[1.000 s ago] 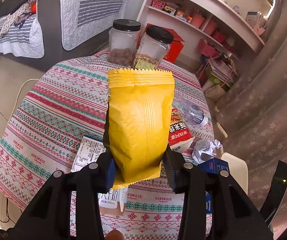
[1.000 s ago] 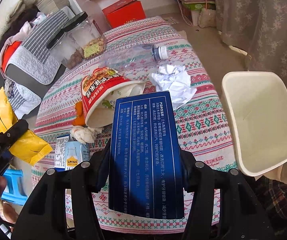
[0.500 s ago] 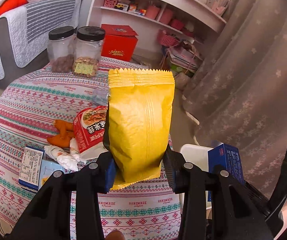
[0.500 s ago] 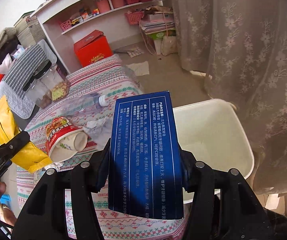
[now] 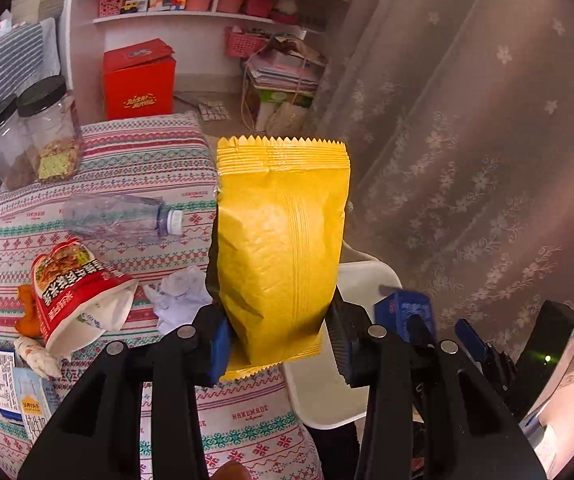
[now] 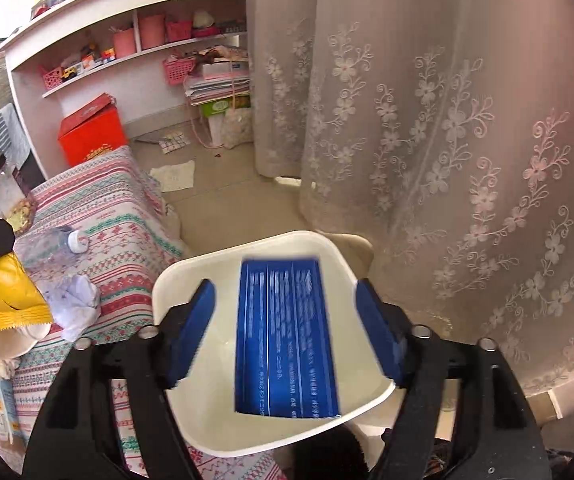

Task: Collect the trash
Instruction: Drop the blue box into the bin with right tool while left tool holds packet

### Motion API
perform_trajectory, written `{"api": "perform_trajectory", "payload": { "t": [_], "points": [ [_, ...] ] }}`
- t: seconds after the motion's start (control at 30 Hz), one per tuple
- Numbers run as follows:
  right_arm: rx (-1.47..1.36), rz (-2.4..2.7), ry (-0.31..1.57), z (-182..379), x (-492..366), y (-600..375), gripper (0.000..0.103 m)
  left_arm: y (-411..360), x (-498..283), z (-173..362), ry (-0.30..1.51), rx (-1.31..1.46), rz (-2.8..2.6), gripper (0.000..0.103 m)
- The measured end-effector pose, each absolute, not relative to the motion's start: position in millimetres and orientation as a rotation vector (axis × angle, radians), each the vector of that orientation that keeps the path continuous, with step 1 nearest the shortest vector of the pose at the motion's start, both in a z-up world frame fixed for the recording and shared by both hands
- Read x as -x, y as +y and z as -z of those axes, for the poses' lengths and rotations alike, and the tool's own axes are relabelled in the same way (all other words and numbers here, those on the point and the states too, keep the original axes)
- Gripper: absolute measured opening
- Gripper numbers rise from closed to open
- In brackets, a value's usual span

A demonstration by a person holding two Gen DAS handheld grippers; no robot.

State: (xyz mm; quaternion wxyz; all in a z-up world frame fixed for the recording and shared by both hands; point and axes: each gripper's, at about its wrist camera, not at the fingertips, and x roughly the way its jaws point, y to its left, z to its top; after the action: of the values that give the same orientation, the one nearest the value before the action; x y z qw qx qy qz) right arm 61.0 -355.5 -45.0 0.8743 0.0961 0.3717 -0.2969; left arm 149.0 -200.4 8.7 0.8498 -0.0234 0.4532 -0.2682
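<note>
My right tongs (image 6: 287, 320) were spreading, their blue pads standing clear on both sides of the blue box (image 6: 287, 338), which was blurred and no longer pinched. The box hung between the pads over the inside of the white bin (image 6: 175, 280), which sat just beside the right edge of the counter (image 6: 127, 216).

My left tongs (image 5: 279, 344) pinched the yellow snack bag (image 5: 281, 248) near its lower end, so the bag stood upright above them, held over the counter's right edge and next to the bin (image 5: 319, 392).

More trash lay on the counter's patterned cloth: a crushed clear bottle (image 5: 115, 216) on its side toward the far part, a crumpled white paper (image 5: 179, 296) close to my left tongs, and an open red-and-white snack bag (image 5: 75, 292) to the left of the paper. A small carton (image 5: 23, 404) lay at the near left edge. Two black-lidded jars (image 5: 47, 128) stood at the far left corner.
</note>
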Motion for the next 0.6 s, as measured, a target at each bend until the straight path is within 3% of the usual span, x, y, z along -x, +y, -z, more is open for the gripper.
{"api": "perform_trajectory", "payload": {
  "t": [0.03,0.53,0.6],
  "points": [
    [-0.198,0.668,0.754,44.6,-55.3,-357.3,0.097,-207.6,-149.3,-5.8,0.958,0.040,0.582,0.042],
    [-0.235,0.814,0.690,55.4,-24.0,-356.9,0.096,-258.7,-166.0,46.7,1.093,0.011,0.677,0.046],
    [-0.234,0.821,0.692,55.6,-23.0,-358.0,0.096,-265.8,-166.7,48.9,1.105,-0.006,0.691,0.053]
  ]
}}
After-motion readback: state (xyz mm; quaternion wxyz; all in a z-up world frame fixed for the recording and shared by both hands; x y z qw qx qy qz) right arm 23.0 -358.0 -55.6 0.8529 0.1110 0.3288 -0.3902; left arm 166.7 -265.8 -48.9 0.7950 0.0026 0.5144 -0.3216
